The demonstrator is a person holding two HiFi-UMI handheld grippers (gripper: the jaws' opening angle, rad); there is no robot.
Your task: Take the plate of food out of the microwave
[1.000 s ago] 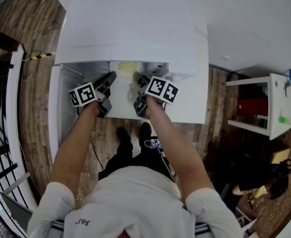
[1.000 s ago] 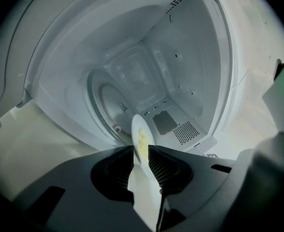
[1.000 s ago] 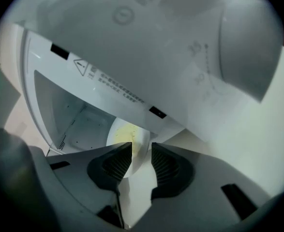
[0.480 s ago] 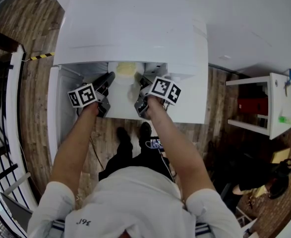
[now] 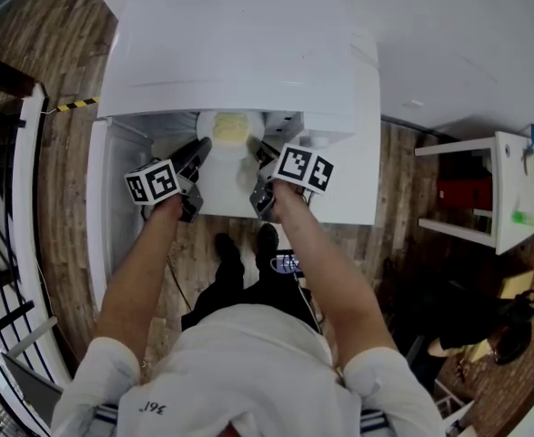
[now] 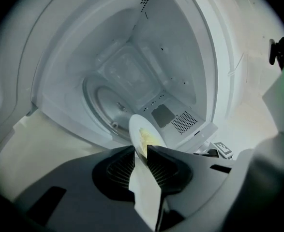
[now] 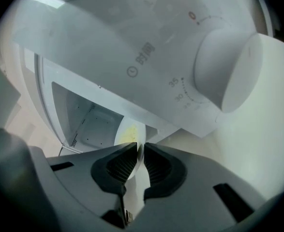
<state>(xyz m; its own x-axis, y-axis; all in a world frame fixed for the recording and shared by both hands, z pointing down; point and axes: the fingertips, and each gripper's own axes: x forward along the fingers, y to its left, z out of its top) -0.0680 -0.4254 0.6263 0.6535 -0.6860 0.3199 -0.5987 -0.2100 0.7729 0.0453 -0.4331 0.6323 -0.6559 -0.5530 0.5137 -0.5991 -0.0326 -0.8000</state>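
The left tongs (image 6: 141,151) squeeze the plate's (image 5: 230,127) left edge, and the right tongs (image 7: 140,149), which have just been closing, squeeze its right edge at the microwave's (image 5: 239,53) open mouth.

A round white plate (image 5: 231,128) of pale yellow food sits partly out of the open, boxy white microwave (image 5: 239,53), at its cavity mouth

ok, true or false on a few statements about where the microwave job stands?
1. The microwave door is open. True.
2. The left gripper is empty. False: shut on the plate's rim.
3. The right gripper holds the plate. True; its fingers have just been closing on the rim.
4. The plate sits on the turntable. False: held clear of it, at the opening.
5. The plate is bare. False: yellow food on it.
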